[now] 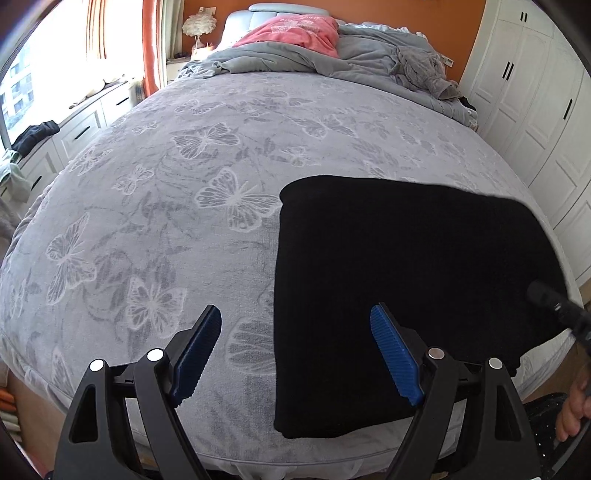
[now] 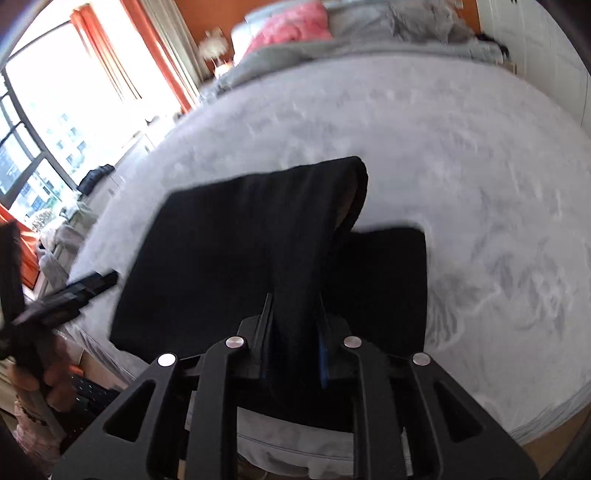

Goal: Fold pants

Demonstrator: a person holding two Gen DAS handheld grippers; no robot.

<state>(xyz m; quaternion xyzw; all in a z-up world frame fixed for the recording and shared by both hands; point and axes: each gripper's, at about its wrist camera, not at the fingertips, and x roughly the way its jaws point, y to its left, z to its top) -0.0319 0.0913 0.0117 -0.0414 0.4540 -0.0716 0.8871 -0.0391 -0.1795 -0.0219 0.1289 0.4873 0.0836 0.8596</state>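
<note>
Black pants [image 1: 406,288] lie folded flat on the grey butterfly-print bed [image 1: 184,206], near its front right corner. My left gripper [image 1: 295,354] is open and empty, hovering over the front edge with the pants' left edge between its fingers' line of sight. In the right wrist view my right gripper [image 2: 295,332] is shut on a raised fold of the pants [image 2: 303,236] and lifts it above the layer lying flat. The left gripper [image 2: 74,291] shows at that view's left edge.
A crumpled grey duvet [image 1: 295,59], a pink pillow [image 1: 295,31] and grey clothes [image 1: 424,70] lie at the head of the bed. White wardrobes [image 1: 535,103] stand right. A white drawer unit [image 1: 85,125] under the window stands left.
</note>
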